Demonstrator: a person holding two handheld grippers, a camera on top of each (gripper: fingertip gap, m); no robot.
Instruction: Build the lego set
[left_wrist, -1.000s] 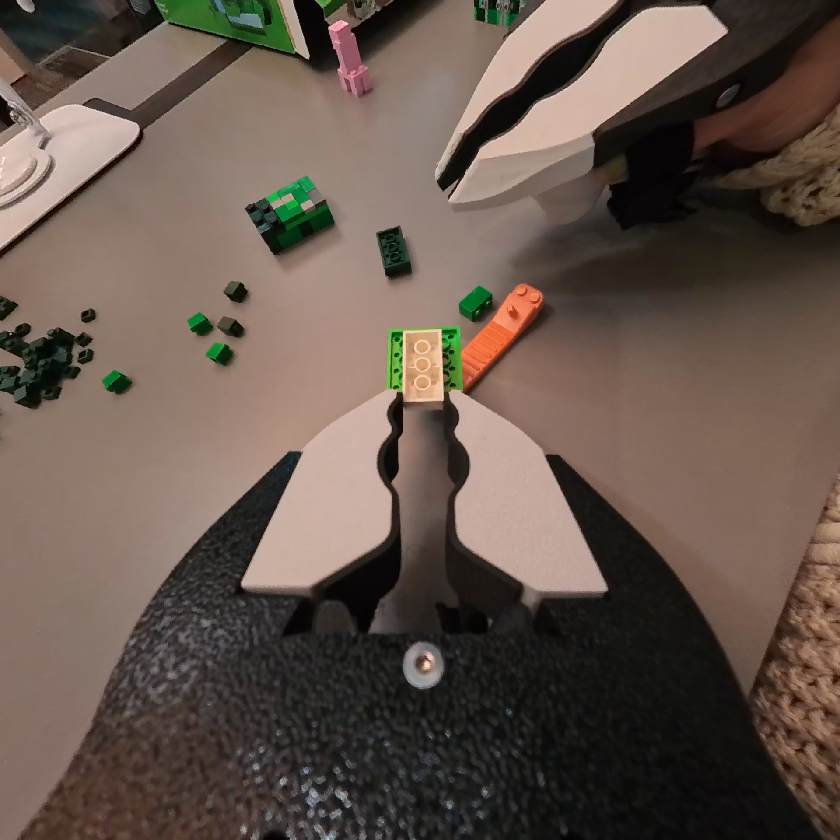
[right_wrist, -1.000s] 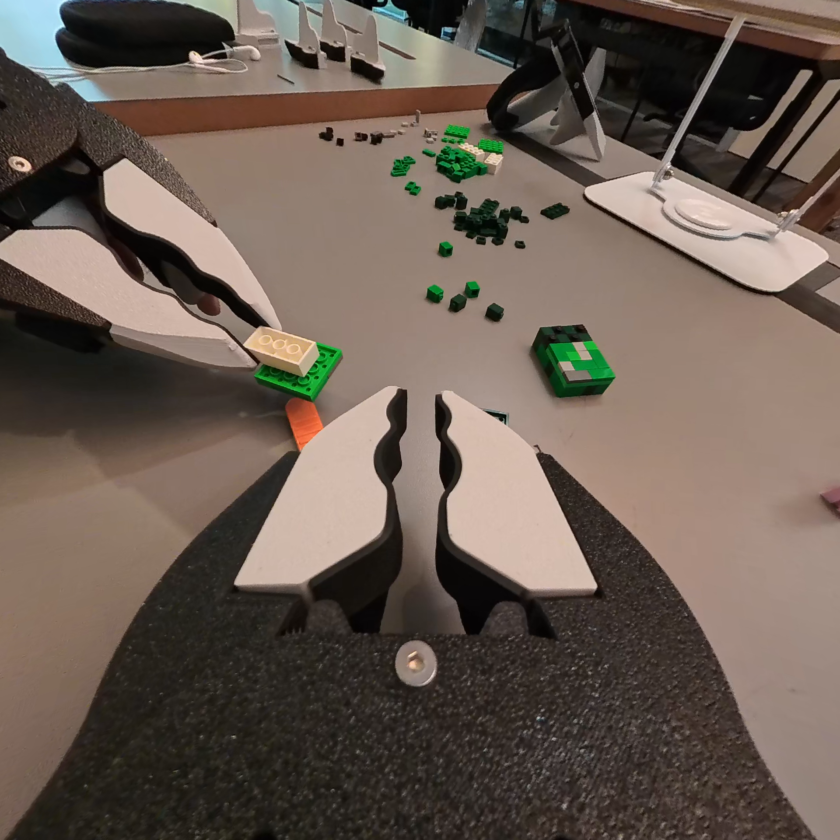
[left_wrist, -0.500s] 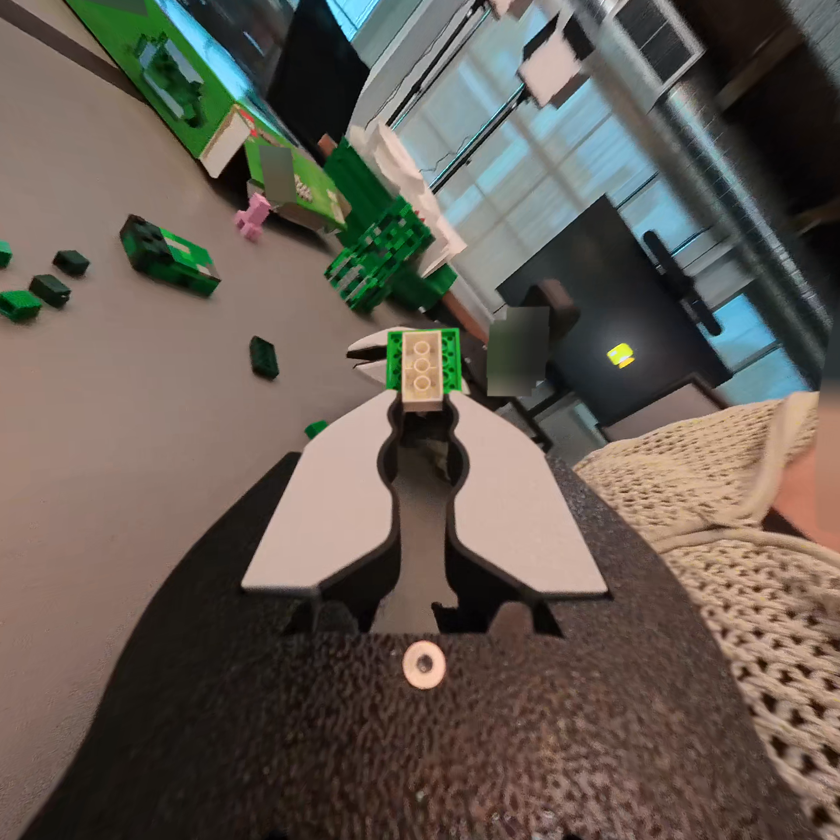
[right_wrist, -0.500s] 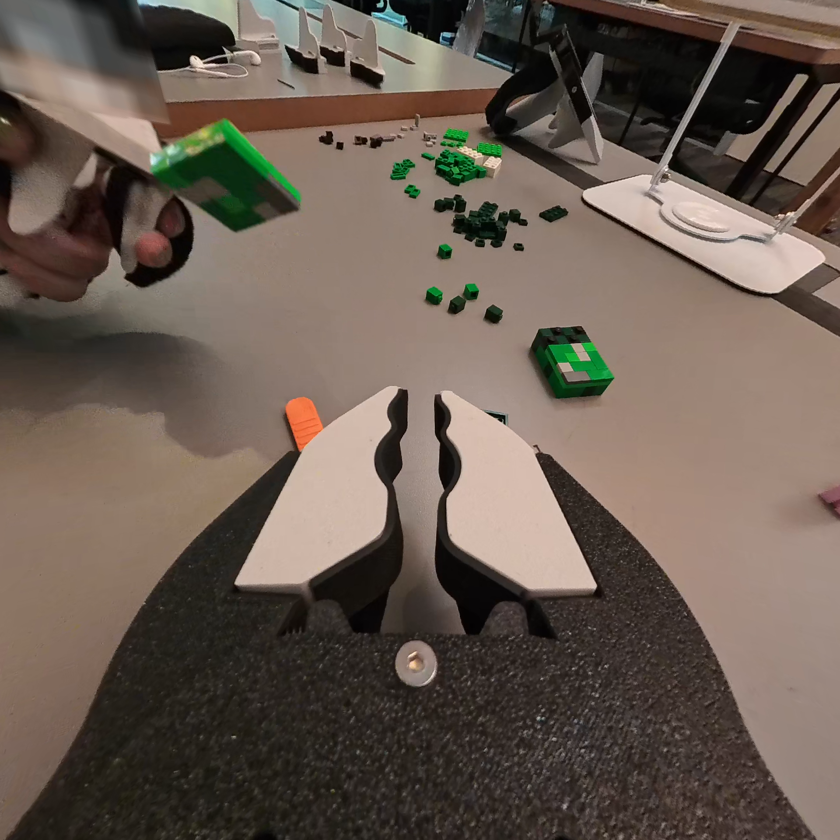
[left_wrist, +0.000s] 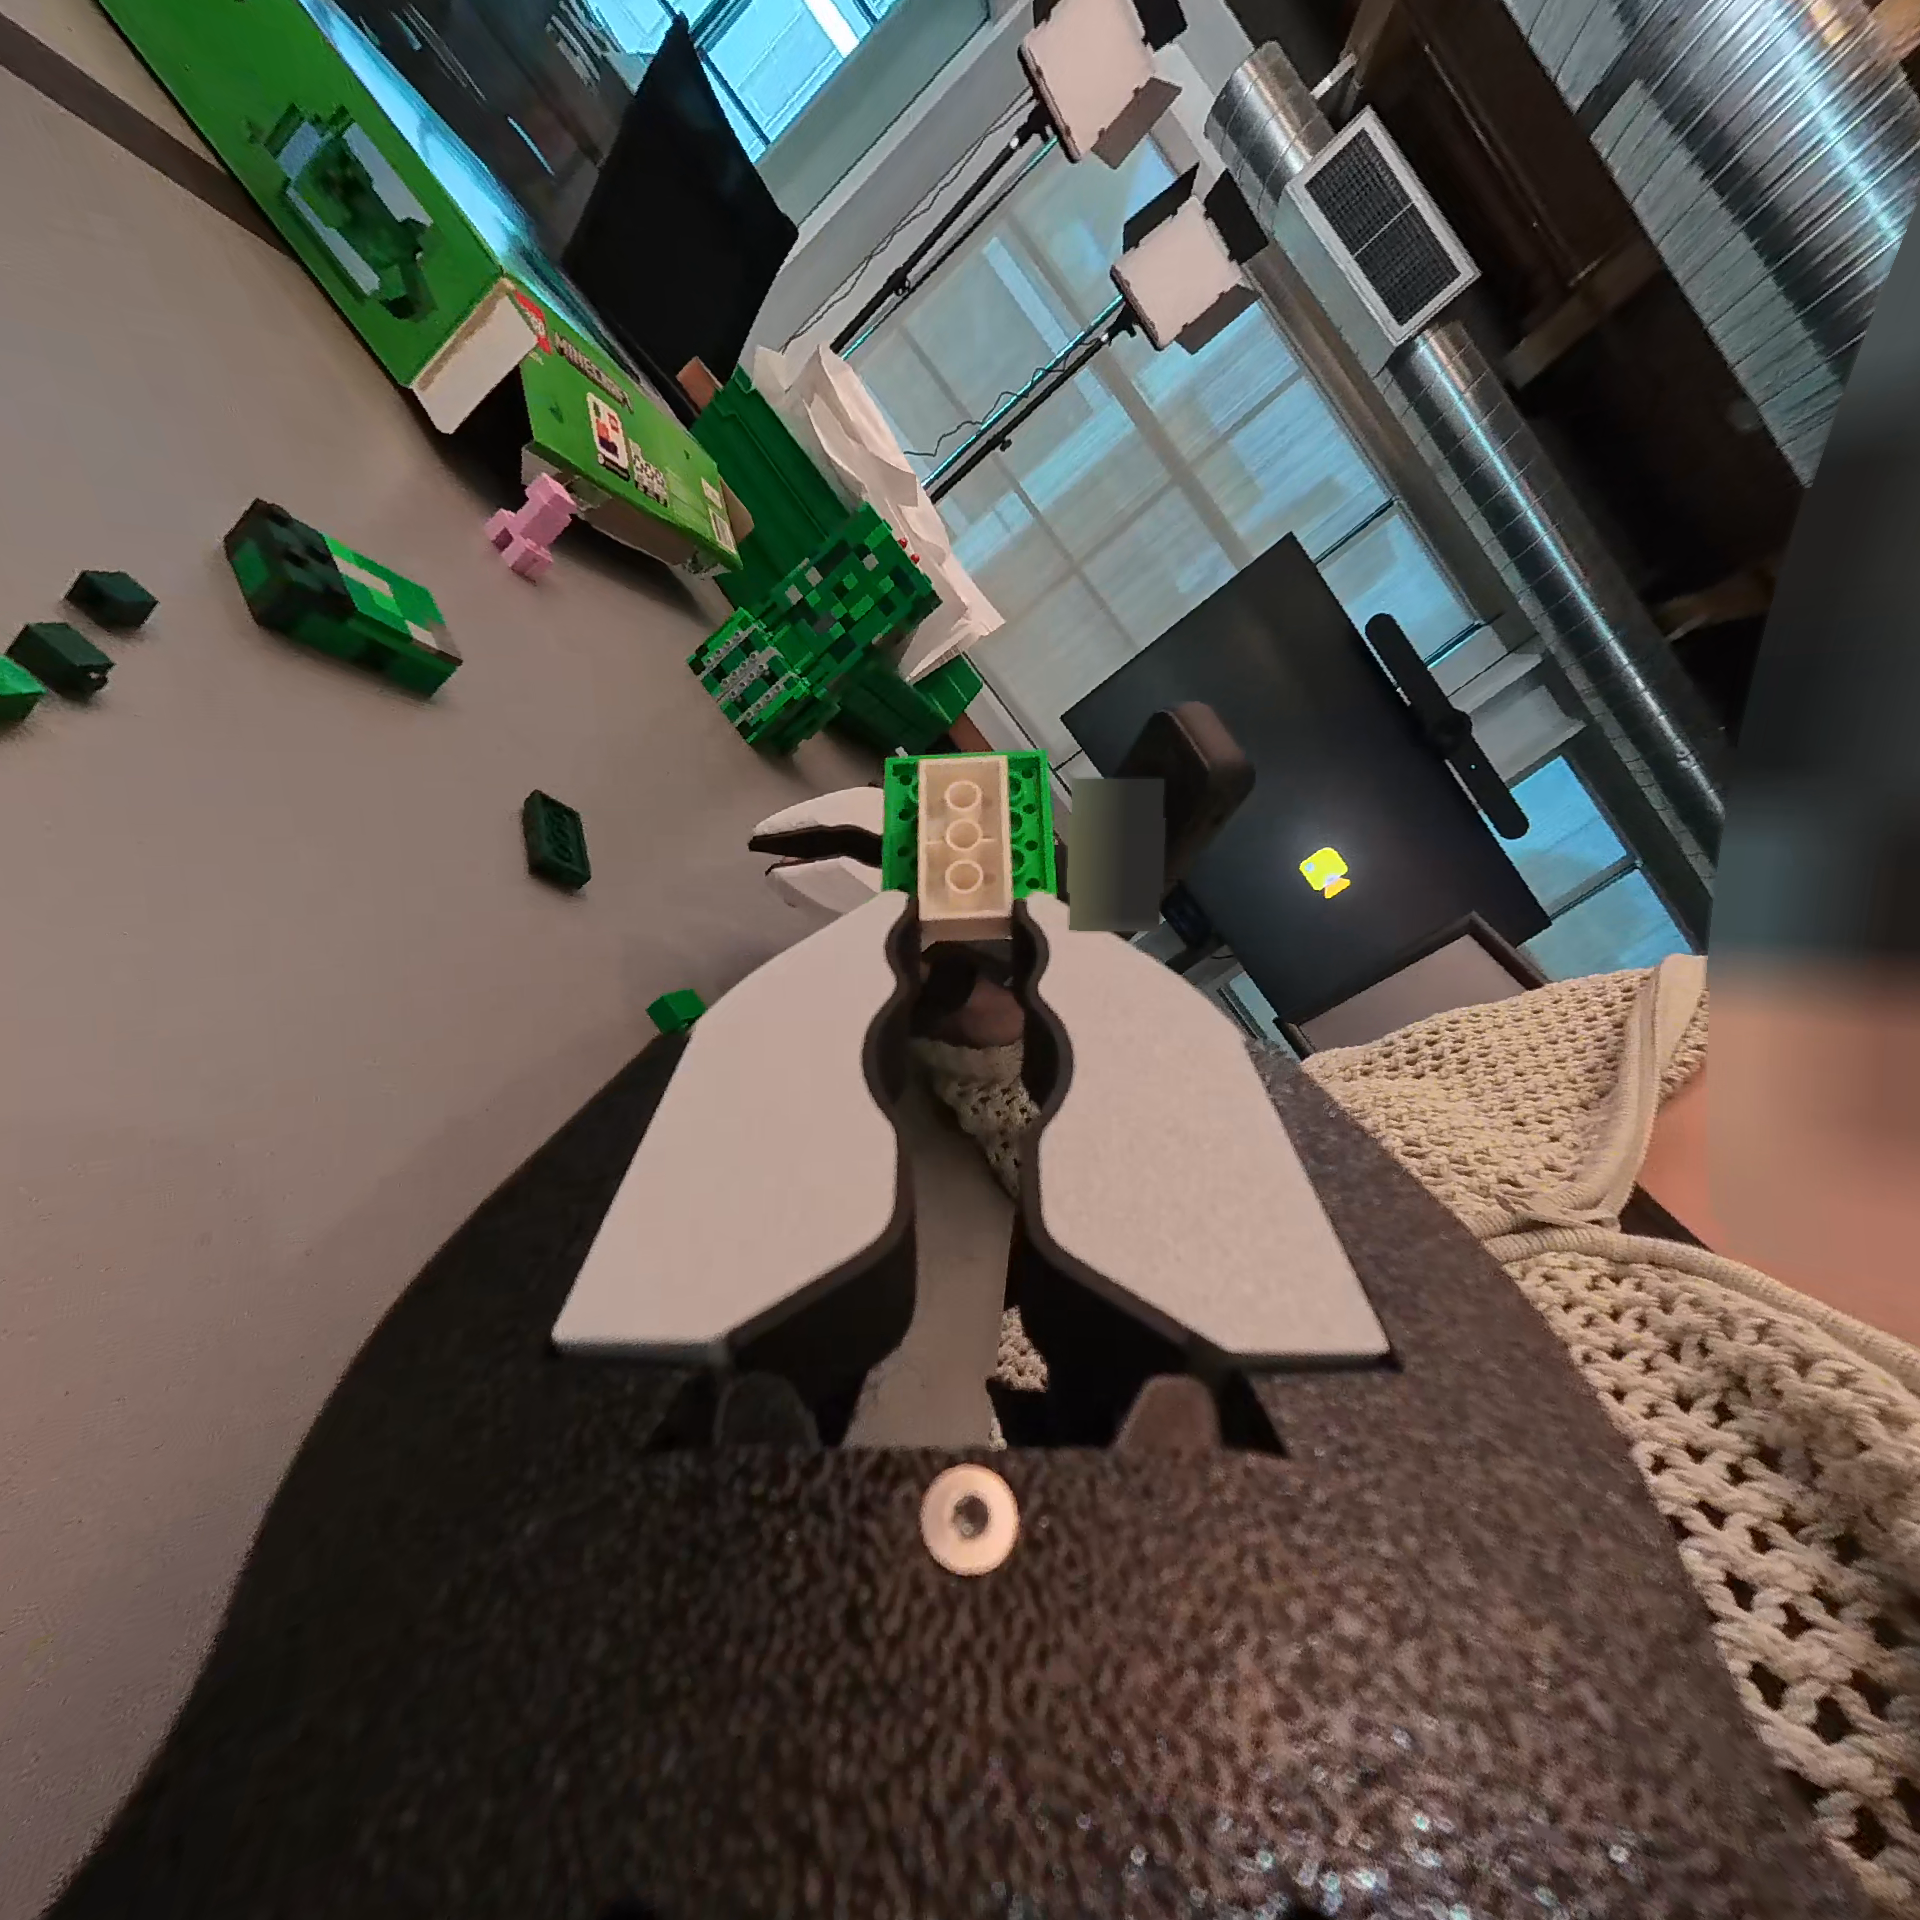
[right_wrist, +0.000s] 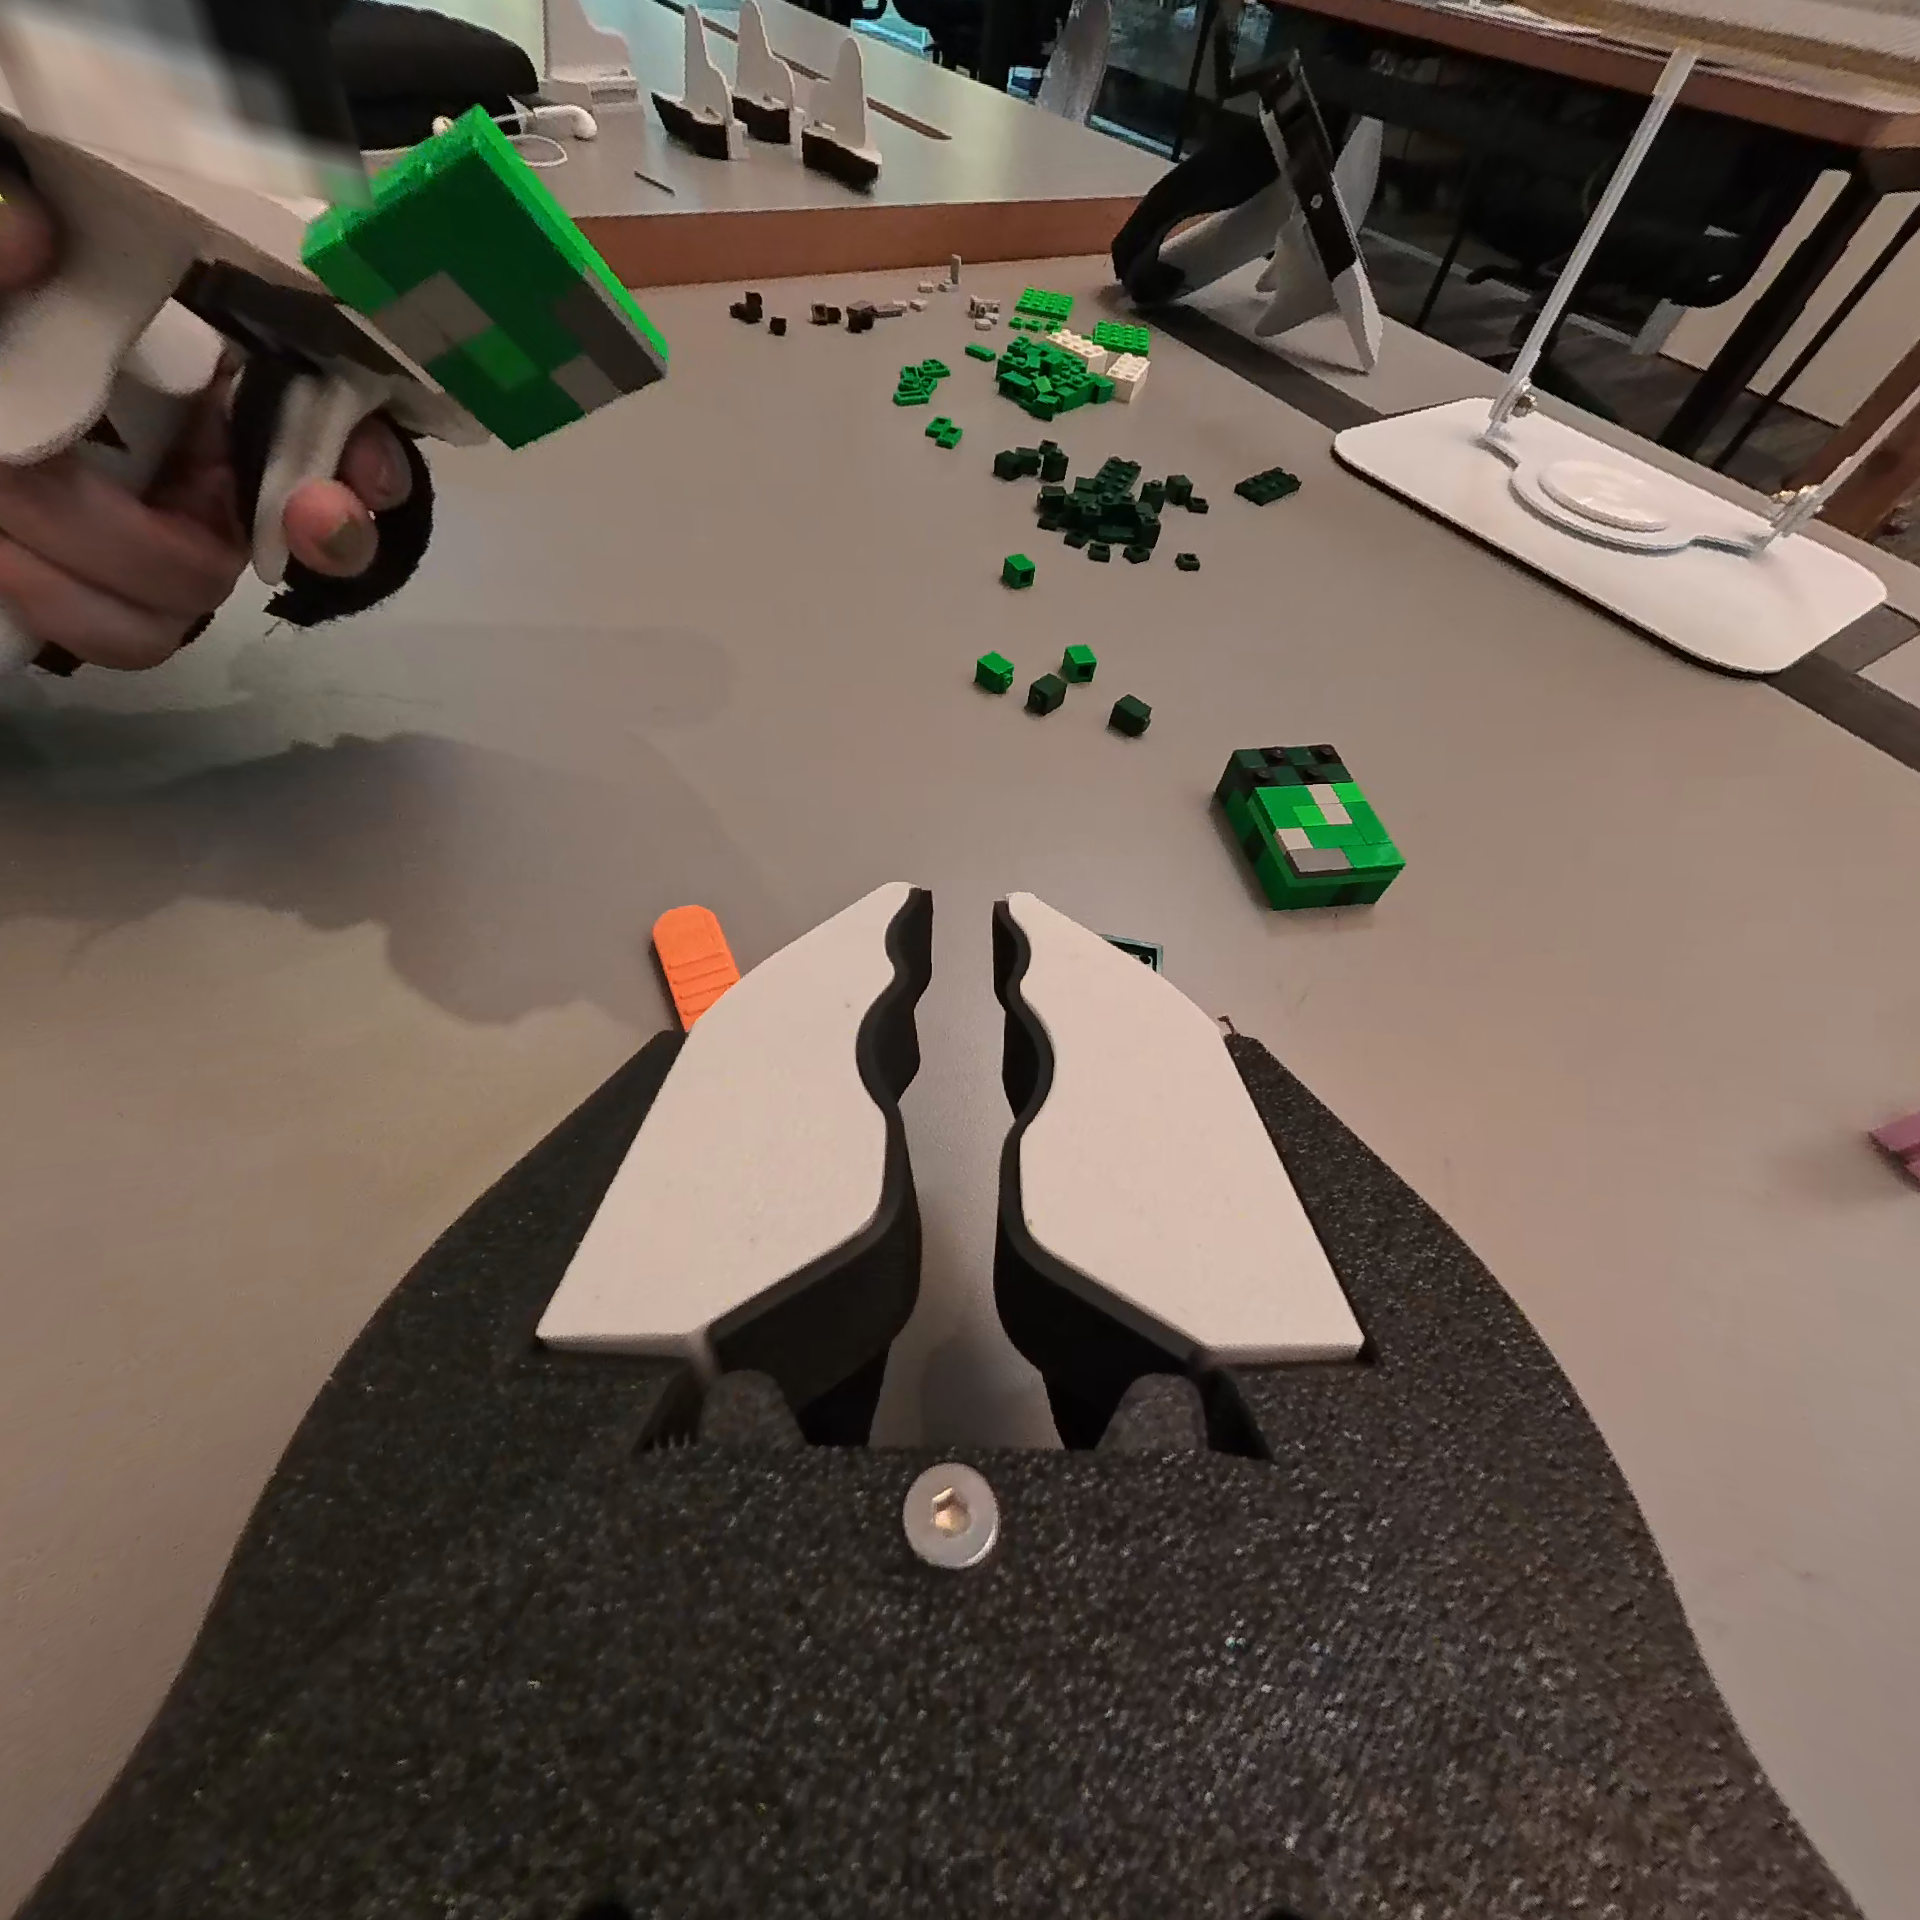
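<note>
Lego panel, green plate with a cream brick (left_wrist: 966, 840) on top, is up off the grey tabletop (right_wrist: 623, 727), clamped in the left gripper (left_wrist: 966, 920). Right gripper (right_wrist: 961, 904) hovers narrow, empty. Loose green bricks (right_wrist: 1101, 499) plentiful: I'd call it midway.

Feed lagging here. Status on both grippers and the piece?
Left gripper shut on white brick, green plate attached, lifted off table. Right gripper open, empty. Nothing in the way.
</note>
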